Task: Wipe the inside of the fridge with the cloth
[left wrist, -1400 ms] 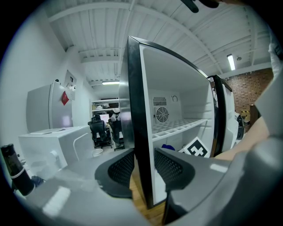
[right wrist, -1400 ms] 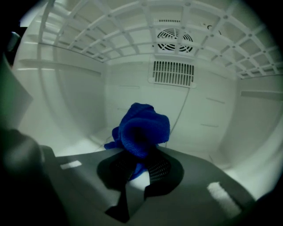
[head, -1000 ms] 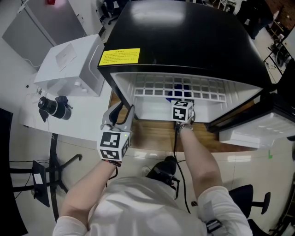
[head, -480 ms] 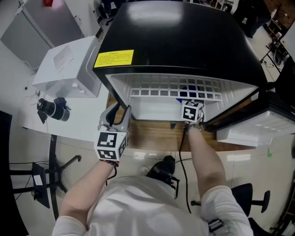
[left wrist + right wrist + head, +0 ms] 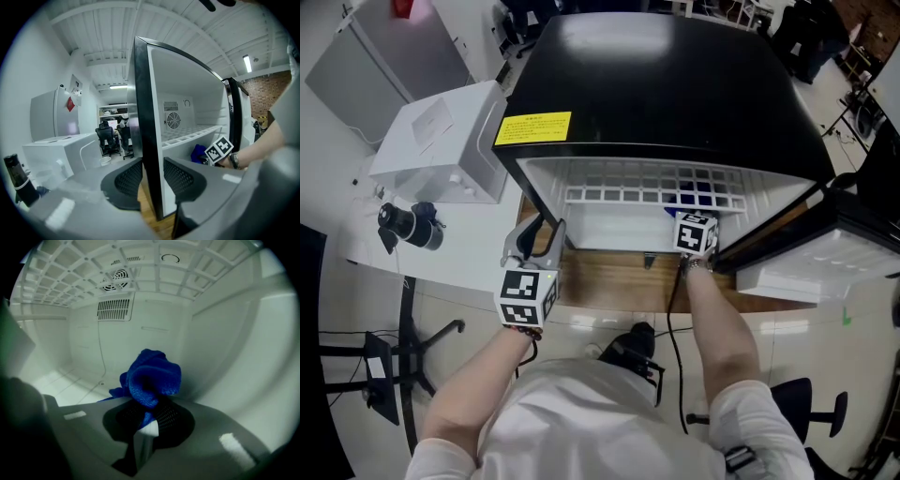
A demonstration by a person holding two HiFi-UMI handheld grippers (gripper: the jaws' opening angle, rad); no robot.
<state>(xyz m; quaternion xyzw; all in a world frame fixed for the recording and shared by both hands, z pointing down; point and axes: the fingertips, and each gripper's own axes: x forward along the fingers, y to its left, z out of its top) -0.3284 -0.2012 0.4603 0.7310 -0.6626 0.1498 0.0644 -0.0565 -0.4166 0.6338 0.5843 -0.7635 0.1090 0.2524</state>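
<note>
Right gripper (image 5: 150, 417) is clamped on the cloth (image 5: 153, 376) inside the fridge (image 5: 140, 324). Left gripper (image 5: 153, 174) clamps the fridge's side wall (image 5: 143, 93).

left grey two-jaw gripper (image 5: 152, 178): left forearm (image 5: 478, 375) bent, jaws clamped astride black fridge side wall (image 5: 146, 131). right grey two-jaw gripper (image 5: 149, 412): right forearm (image 5: 717, 319) stretched forward, jaws pinched on bunched blue cloth (image 5: 153, 373).

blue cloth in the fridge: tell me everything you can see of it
The blue cloth looks like terry or microfibre, bunched into a loose wad with a rolled fold on top. The right gripper has its jaws shut on its lower part, so it stands up ahead of them inside the white fridge, under the grid shelf, near the right wall. Whether its low left flap touches the floor is unclear.
</note>
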